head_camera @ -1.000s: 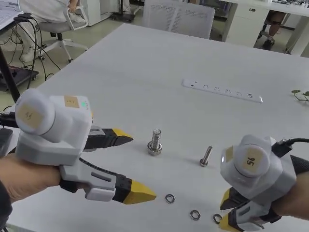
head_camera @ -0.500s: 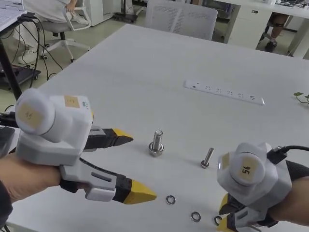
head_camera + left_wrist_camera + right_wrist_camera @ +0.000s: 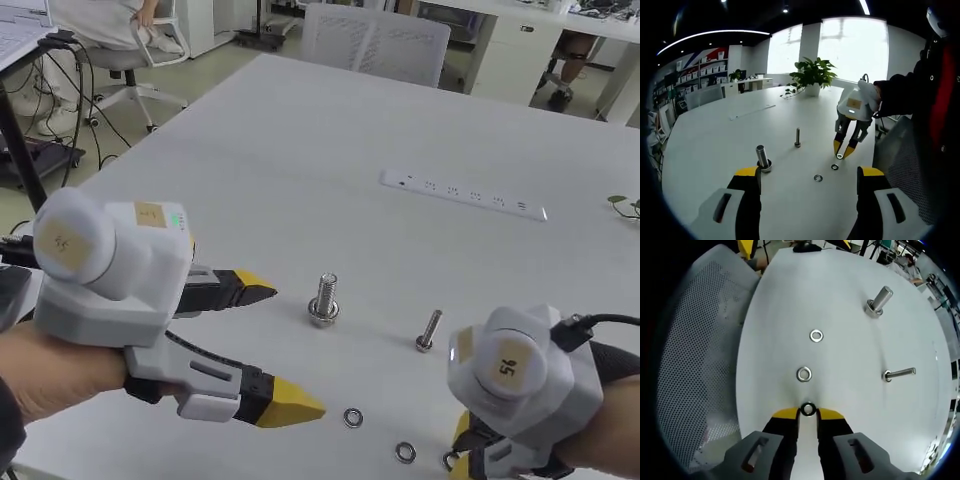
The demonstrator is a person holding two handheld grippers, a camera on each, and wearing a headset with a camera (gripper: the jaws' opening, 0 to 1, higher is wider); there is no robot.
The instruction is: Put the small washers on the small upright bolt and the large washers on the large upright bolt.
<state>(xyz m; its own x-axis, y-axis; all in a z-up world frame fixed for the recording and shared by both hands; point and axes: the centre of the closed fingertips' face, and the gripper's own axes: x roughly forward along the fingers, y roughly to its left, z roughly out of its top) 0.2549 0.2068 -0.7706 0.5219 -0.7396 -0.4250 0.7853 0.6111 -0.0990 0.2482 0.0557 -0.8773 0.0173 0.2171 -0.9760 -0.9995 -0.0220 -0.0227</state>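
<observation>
**Right gripper at the nearest washer, bolts beyond it**

The right gripper [image 3: 843,150] is down on the table [image 3: 300,160], well to the right of the large bolt [image 3: 323,300] and nearer the person; its jaws are drawn in to the width of the end washer [image 3: 808,409], one tip on either side. It looks pinched, though it lies flat. From there the small bolt [image 3: 428,330] is the closer post, just right of the large bolt. Both shanks point up, so the washer must go on level, from above. Its size I cannot tell. The left gripper [image 3: 292,348] hangs left of the large bolt, spread wide and empty.
</observation>
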